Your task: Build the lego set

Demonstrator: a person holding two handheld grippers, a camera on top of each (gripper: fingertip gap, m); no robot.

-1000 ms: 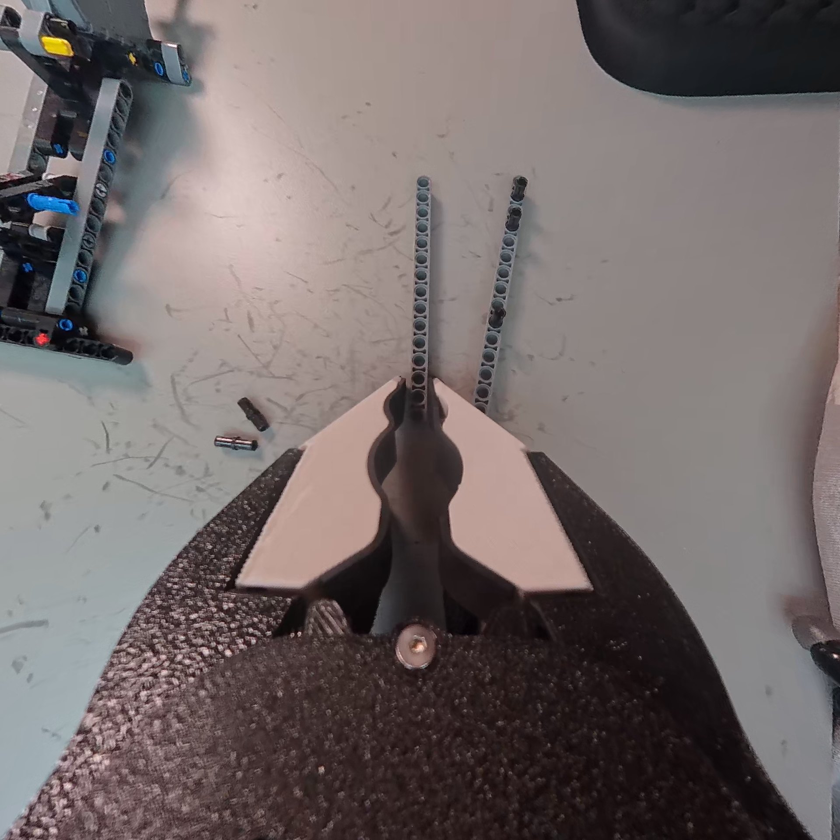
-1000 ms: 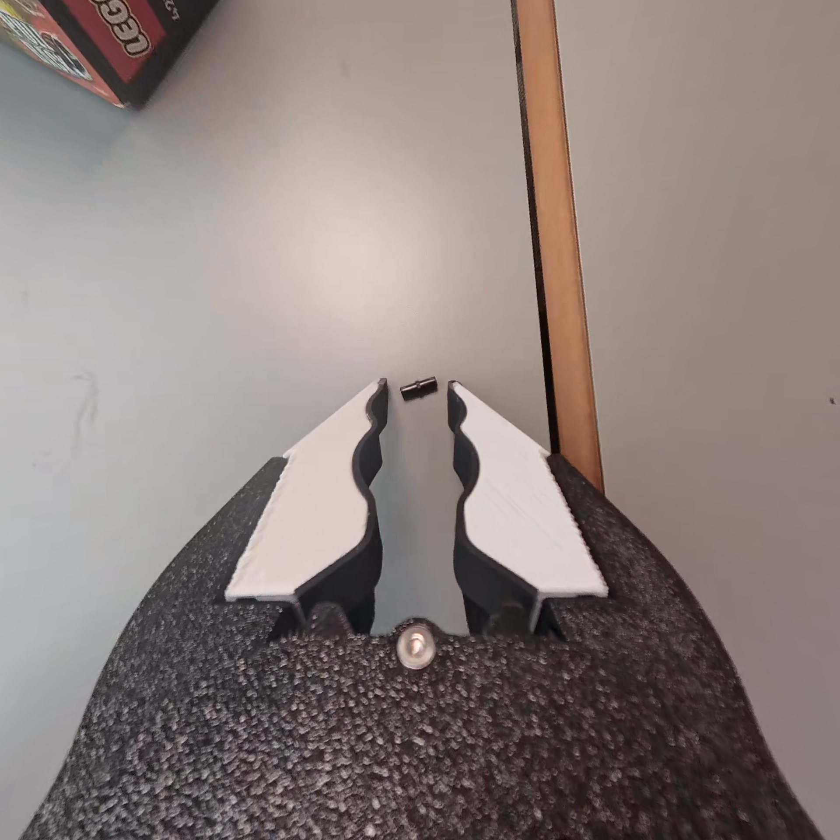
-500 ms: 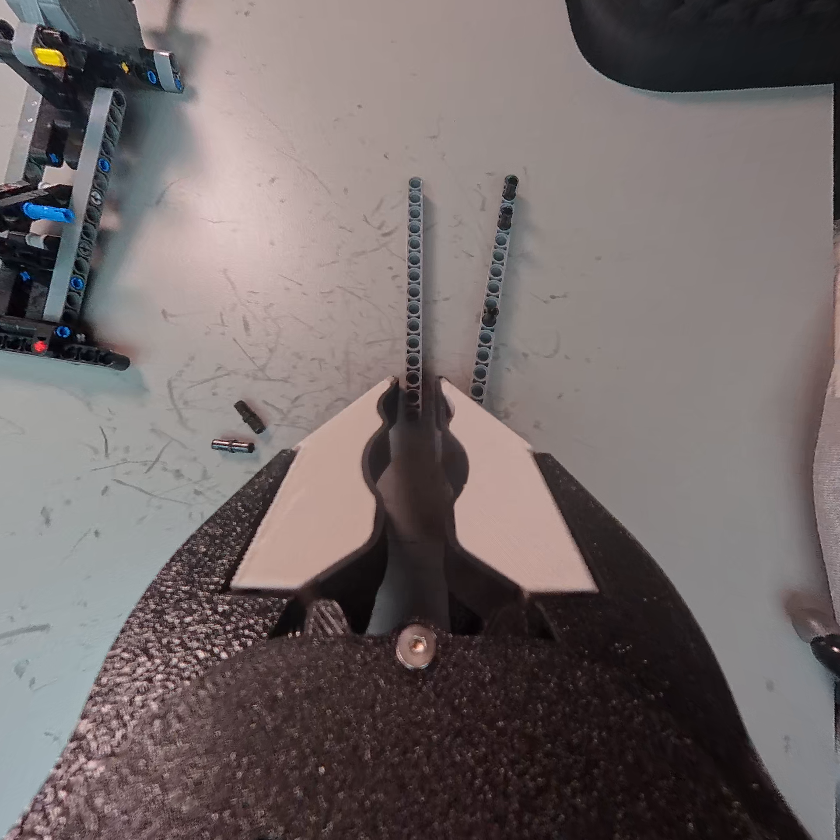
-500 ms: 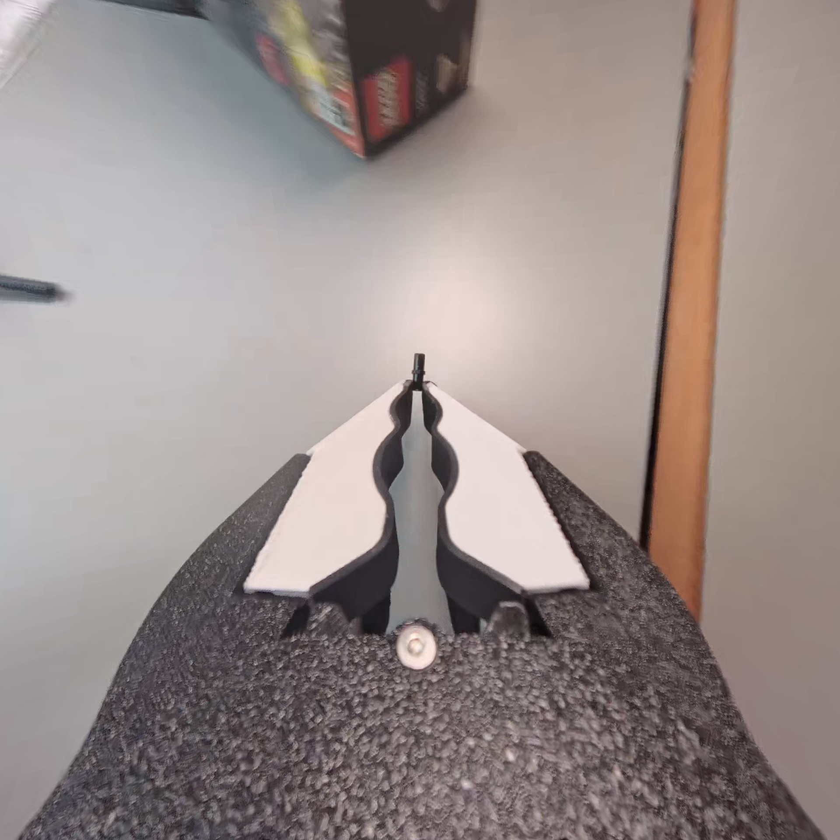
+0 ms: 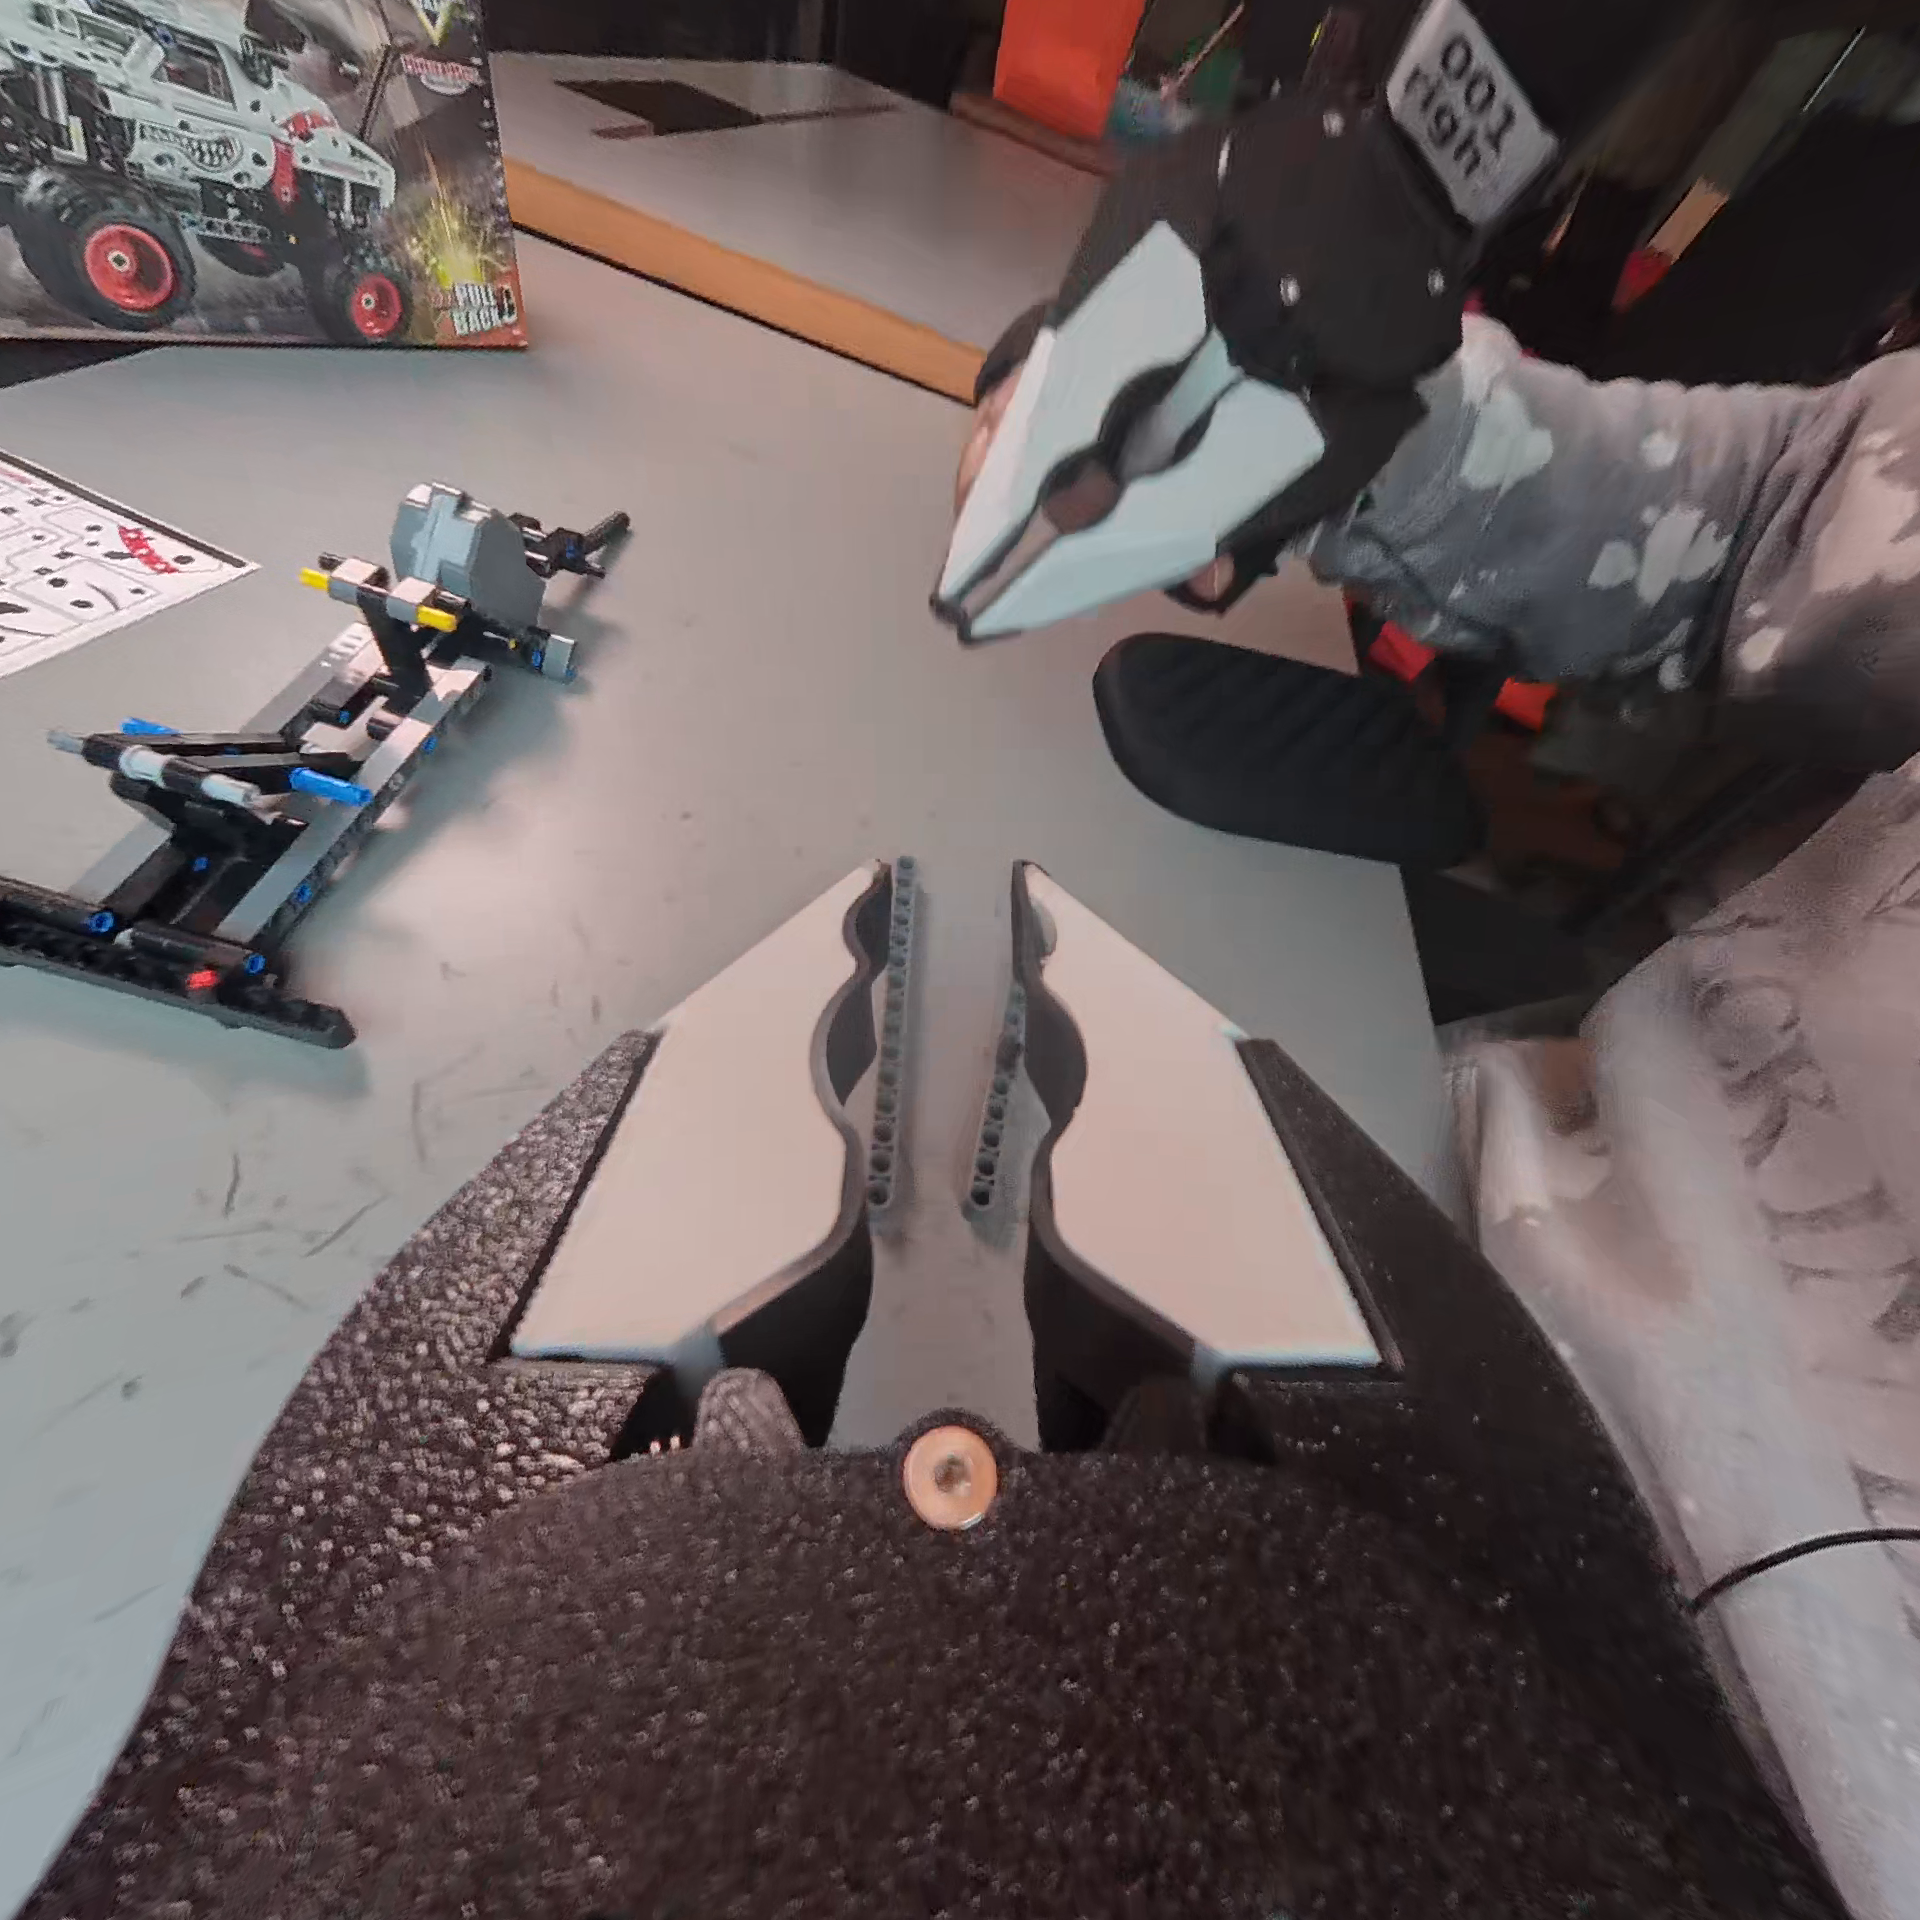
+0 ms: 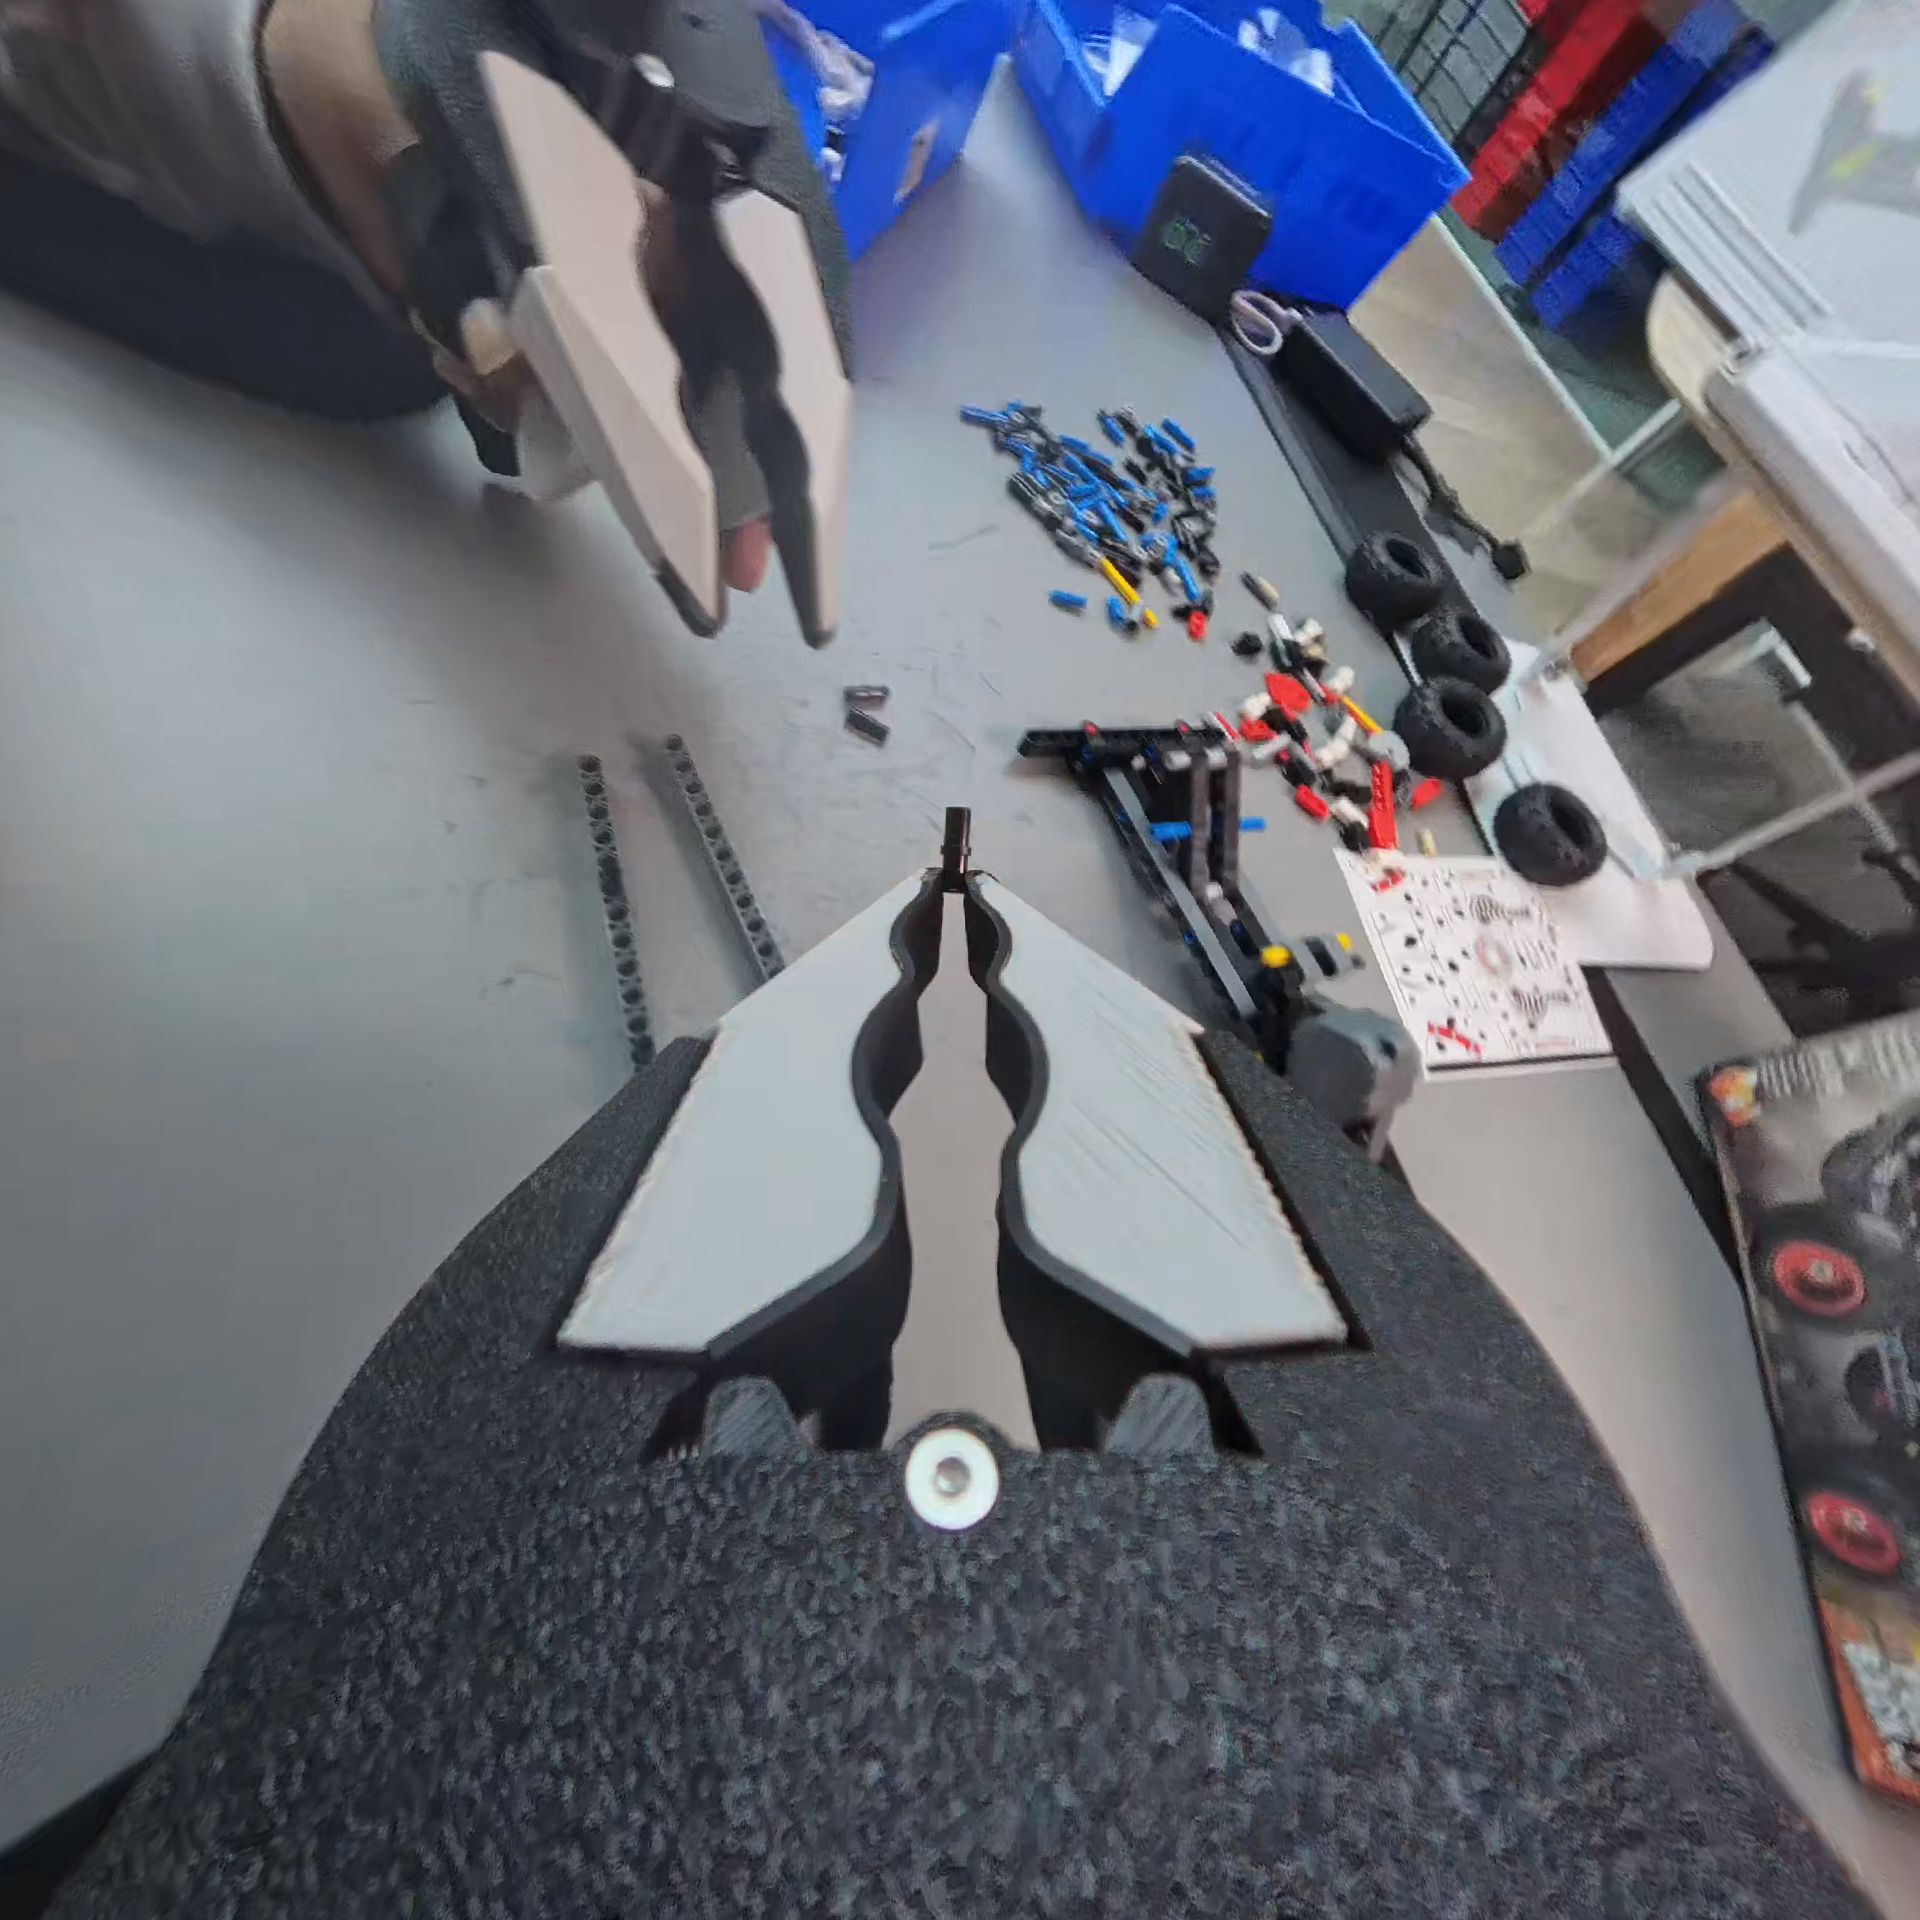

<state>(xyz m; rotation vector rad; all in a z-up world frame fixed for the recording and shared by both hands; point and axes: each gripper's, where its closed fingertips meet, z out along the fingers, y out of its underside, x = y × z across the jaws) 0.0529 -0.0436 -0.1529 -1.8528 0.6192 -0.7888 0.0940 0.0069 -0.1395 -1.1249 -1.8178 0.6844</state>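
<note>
My right gripper [image 6: 954, 878] has its fingers pressed together on a small black pin [image 6: 956, 836], which sticks out past the tips, pinched only by its tail. My left gripper [image 5: 954, 873] is spread and holds nothing; seen along its fingers, the two long grey beams [image 5: 896, 1039] lie flat on the surface [image 5: 644, 914] in the gap, side by side and not touching. The half-built chassis [image 5: 312, 769] sits well to the left, the spare pins [image 6: 865, 712] near the beams' far ends.

I judge the step to be seating this pin in a beam hole. To do it well I should first close my left fingers on one beam so it cannot slide, then bring the pin square to a hole, not slanted, and push straight along its axis. My hold on it is shallow, so a sideways nudge may twist it out
</note>
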